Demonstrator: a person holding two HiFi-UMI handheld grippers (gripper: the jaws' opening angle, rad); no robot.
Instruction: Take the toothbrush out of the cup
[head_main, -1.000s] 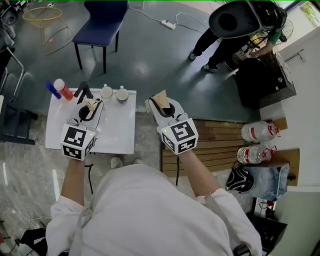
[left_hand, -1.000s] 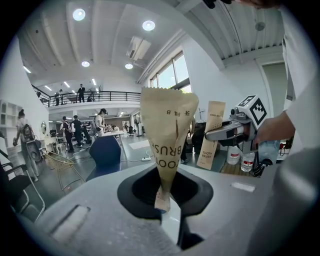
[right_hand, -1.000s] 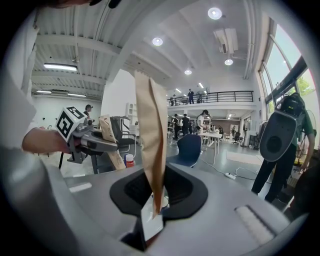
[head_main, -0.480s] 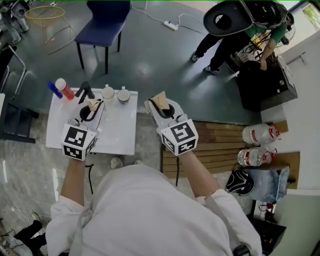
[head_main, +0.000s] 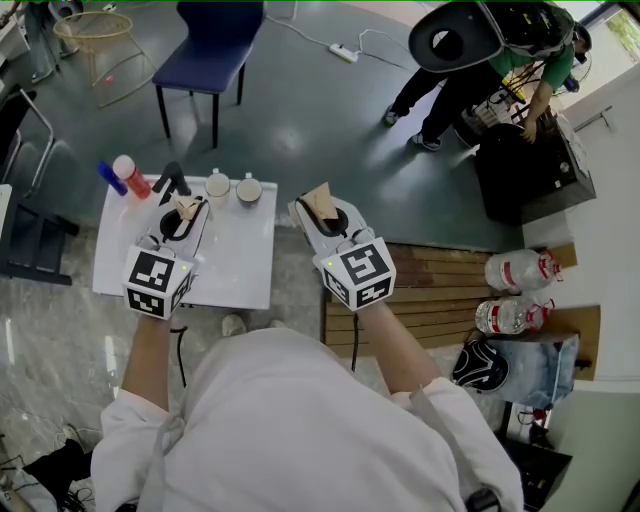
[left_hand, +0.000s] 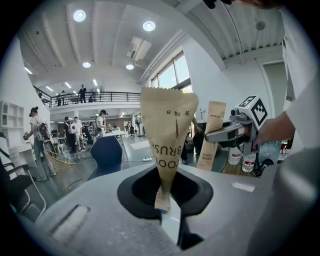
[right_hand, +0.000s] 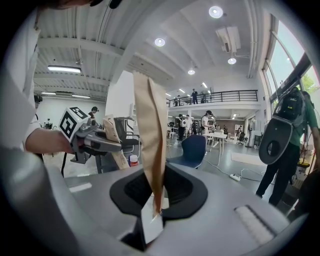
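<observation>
The polished grey floor (head_main: 300, 110) takes up most of the room. A person in a white top (head_main: 290, 420) stands at 6 o'clock with a tool in each hand. At 9 o'clock is a smooth white rectangular tabletop (head_main: 235, 270), and at 3 o'clock a slatted wooden platform (head_main: 440, 285) carrying two clear plastic water bottles (head_main: 515, 268). A blue padded chair (head_main: 215, 40) sits at 11 o'clock. Each tool is grey with a cube of black-and-white square markers at its rear. The left tool (head_main: 183, 212) hangs over the tabletop. The right tool (head_main: 320, 205) is just off the tabletop's right edge. Two round white cups (head_main: 218, 186) stand side by side on the tabletop's far edge, at 12 o'clock from the left tool. A red bottle with a white cap (head_main: 130, 177) stands at its far left corner. The left tool is clamped on the bottom end of the left toothbrush packet (left_hand: 165, 135), a matt kraft-paper sleeve, puffed open with a saw-toothed top edge. BRUSH and part of TOOTH are printed round its lower half. The right tool is clamped the same way on the right toothbrush packet (right_hand: 150, 145), seen edge-on as a thin, flat tan strip. From the left gripper view its face reads TOOTH BRUSH. Both packets stand with their long axis near upright, free end pointing to 12 o'clock, and both are outside the cups.
</observation>
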